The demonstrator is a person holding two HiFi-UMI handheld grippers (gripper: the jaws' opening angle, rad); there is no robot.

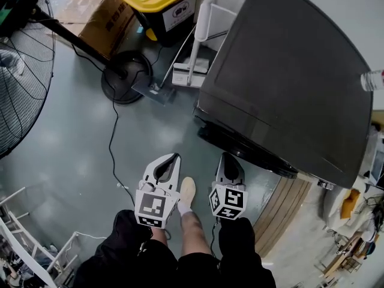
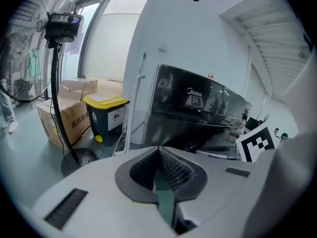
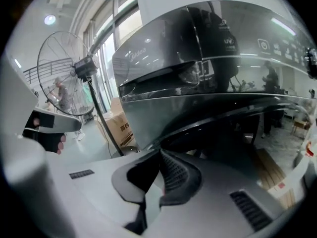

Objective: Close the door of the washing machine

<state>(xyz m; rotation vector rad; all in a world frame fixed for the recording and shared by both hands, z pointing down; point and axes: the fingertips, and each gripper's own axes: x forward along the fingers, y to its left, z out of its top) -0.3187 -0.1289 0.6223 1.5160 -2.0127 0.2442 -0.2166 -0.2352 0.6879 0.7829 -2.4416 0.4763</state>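
The dark grey washing machine (image 1: 288, 83) stands at the right of the head view, seen from above. Along its front lower edge runs a dark curved rim (image 1: 240, 146); I cannot tell how far the door stands open. My left gripper (image 1: 171, 158) and right gripper (image 1: 230, 158) hover side by side over the floor just short of that front, both shut and holding nothing. The left gripper view shows the machine (image 2: 193, 108) ahead beyond the closed left gripper (image 2: 159, 150). In the right gripper view the machine's glossy front (image 3: 198, 58) looms close above the closed right gripper (image 3: 161, 152).
A standing fan (image 1: 21, 59) with a round base (image 1: 123, 77) is at the left, its cable (image 1: 111, 143) trailing across the floor. A yellow-lidded bin (image 1: 162, 2) and a cardboard box (image 1: 102, 20) sit at the back. Wooden boards (image 1: 282, 209) lie at the right.
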